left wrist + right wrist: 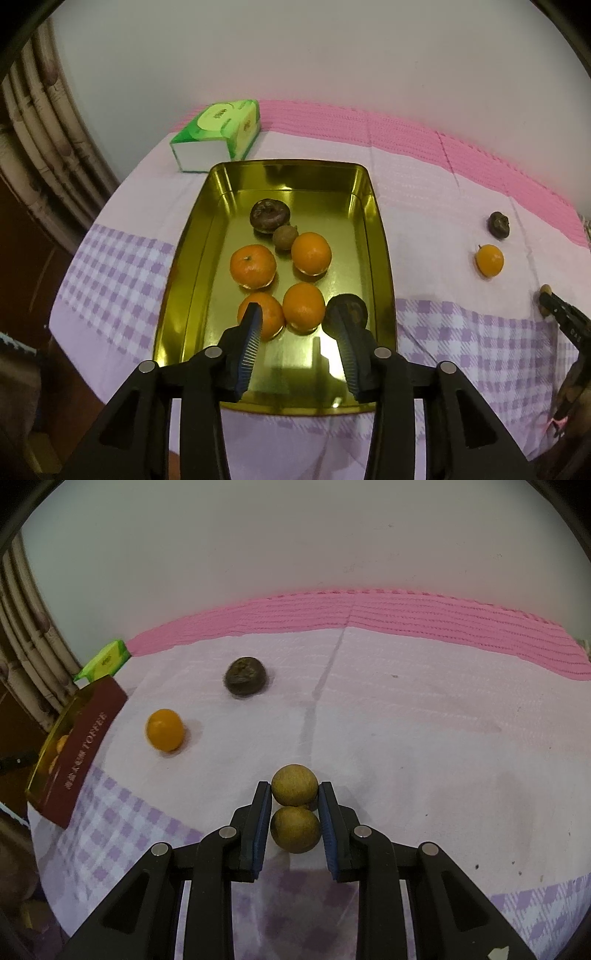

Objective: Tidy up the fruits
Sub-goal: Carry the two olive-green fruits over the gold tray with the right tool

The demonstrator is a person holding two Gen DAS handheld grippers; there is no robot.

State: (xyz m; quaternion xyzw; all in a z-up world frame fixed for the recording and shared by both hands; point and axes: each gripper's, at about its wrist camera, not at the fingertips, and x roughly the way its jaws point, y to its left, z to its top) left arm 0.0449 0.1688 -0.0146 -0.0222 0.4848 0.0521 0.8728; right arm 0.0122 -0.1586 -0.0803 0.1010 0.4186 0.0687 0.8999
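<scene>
A gold tin tray (192, 258) holds several oranges (253, 266), two dark brown fruits (269, 215) and a small tan fruit (285, 238). My left gripper (297, 325) is open and empty above the tray's near end. On the cloth to the right lie a small orange (489, 260) (165, 730) and a dark fruit (499, 224) (244, 676). My right gripper (294, 794) is shut on two small tan fruits (294, 785), one behind the other, at the cloth. It shows at the left wrist view's right edge (554, 306).
A green tissue box (218, 134) stands behind the tray. The table has a pink and lilac checked cloth (406, 720) and a white wall behind. The tray's red side (85, 753) shows at the left of the right wrist view.
</scene>
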